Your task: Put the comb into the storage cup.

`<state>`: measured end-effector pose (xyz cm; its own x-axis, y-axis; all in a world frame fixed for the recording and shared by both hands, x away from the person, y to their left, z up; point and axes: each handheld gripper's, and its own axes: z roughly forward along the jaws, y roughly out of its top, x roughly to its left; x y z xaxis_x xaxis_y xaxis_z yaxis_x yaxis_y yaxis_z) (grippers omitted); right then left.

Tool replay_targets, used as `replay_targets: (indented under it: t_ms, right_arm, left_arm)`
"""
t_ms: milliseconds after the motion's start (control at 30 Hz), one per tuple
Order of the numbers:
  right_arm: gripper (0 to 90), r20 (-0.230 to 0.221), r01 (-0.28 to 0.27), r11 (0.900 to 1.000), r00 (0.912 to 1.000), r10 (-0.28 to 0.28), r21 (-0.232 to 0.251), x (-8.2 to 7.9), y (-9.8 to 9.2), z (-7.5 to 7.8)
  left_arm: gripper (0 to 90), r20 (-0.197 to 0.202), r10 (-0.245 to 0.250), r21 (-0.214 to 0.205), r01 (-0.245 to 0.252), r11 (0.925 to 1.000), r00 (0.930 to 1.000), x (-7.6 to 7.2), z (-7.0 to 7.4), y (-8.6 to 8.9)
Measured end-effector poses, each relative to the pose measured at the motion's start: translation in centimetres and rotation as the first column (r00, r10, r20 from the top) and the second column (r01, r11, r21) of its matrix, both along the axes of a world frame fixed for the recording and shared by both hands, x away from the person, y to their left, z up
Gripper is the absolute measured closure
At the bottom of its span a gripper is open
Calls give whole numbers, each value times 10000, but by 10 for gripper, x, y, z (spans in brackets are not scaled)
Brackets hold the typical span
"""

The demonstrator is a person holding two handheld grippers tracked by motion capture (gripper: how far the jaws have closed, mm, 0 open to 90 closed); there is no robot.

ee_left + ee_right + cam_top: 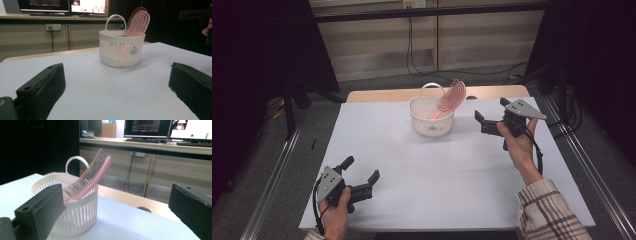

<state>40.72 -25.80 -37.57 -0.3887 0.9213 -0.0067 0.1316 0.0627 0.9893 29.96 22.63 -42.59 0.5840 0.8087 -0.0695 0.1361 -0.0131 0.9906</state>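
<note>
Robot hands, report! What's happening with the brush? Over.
Left gripper open, right gripper open, both empty. Pink plastic hairbrush leaning in white slotted plastic basket. Nothing in the way.

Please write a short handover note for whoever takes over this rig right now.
Left gripper: open, holding nothing, near the front left edge of the table.
Right gripper: open, holding nothing, just right of the basket.
Pink hairbrush: handle down in the white basket at the table's far middle, head leaning over the rim.
Done: brush appears placed.
Left: probably nothing, or take it out.
</note>
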Motion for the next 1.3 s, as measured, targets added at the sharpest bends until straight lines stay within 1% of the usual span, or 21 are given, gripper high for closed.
replay_targets:
  t_ms: [200,367,400,467,500,533,633,767,1000,1300]
  right_arm:
    - [0,49,120,9999,9999,-119,-63,-8,-6,0]
    - [0,130,158,9997,9998,-156,-185,-18,-9,-1]
    - [0,214,167,9996,9996,-162,-229,-22,-10,-1]
    - [0,229,193,9995,9996,-188,-230,-24,-9,0]
    - [0,259,150,9996,9996,-144,-235,-26,-10,1]
    - [0,294,158,9996,9995,-152,-222,-28,-10,1]
    - [0,372,173,9995,9992,-163,-247,-33,-10,1]
    - [0,334,151,9992,9993,-139,-358,-39,-11,-1]
    - [0,300,178,9993,9994,-169,-323,-47,-15,-5]
    - [0,390,196,9987,9991,-178,-462,-61,-16,-8]
  left_arm:
    - [10,9,20,31,-20,10000,10000,0,0,1]
    - [10,41,49,37,-49,10000,10000,-1,1,0]
    - [10,37,58,79,-59,10000,10000,-1,1,1]
    - [10,51,80,107,-81,9999,10000,-1,1,1]
    - [10,83,151,142,-152,9998,9999,-1,1,1]
    - [10,113,261,88,-262,9996,9996,-2,1,1]
    - [9,123,348,57,-349,9994,9993,-2,1,2]
    - [9,137,335,62,-336,9994,9993,-2,2,3]
    - [9,102,321,38,-321,9995,9994,-3,2,3]
    - [10,97,329,98,-330,9994,9994,-4,2,3]
